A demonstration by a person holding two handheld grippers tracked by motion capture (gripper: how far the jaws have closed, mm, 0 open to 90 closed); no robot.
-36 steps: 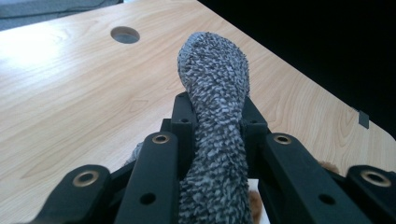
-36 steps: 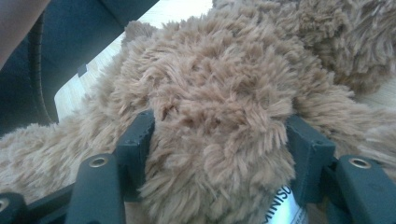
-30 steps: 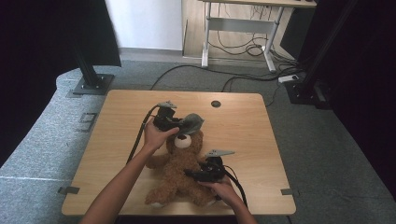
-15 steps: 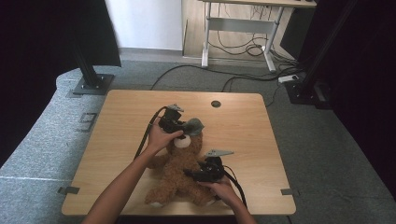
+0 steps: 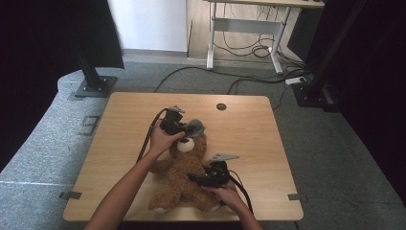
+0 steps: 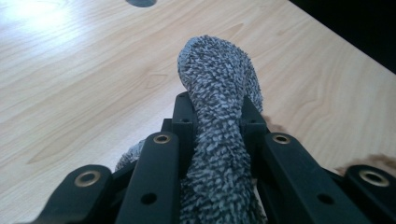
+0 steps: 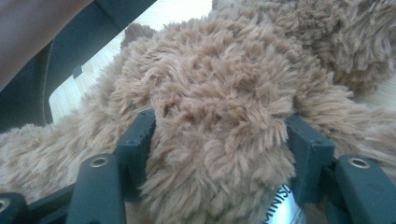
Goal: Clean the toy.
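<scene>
A brown teddy bear (image 5: 181,175) lies on its back on the wooden table (image 5: 124,115), head toward the far side. Just above its head, my left gripper (image 5: 178,125) is shut on a grey fuzzy cloth (image 5: 195,127). In the left gripper view, the grey fuzzy cloth (image 6: 215,79) is pinched between the black jaws of my left gripper (image 6: 215,109) and sticks out past their tips. My right gripper (image 5: 197,179) is shut on a furry limb at the bear's middle. In the right gripper view, the bear's brown fur (image 7: 219,93) bulges between the pads of my right gripper (image 7: 219,135).
A round cable hole (image 5: 220,106) sits near the table's far edge. Black cables trail from both grippers across the table. A white label (image 7: 280,210) hangs under the bear's fur. Beyond the table are grey floor, a black stand base (image 5: 95,86) and a desk frame (image 5: 244,33).
The left hand has shifted slightly with the grey cloth, which now looks more bunched by the bear's head. The right hand and the bear have stayed put.
</scene>
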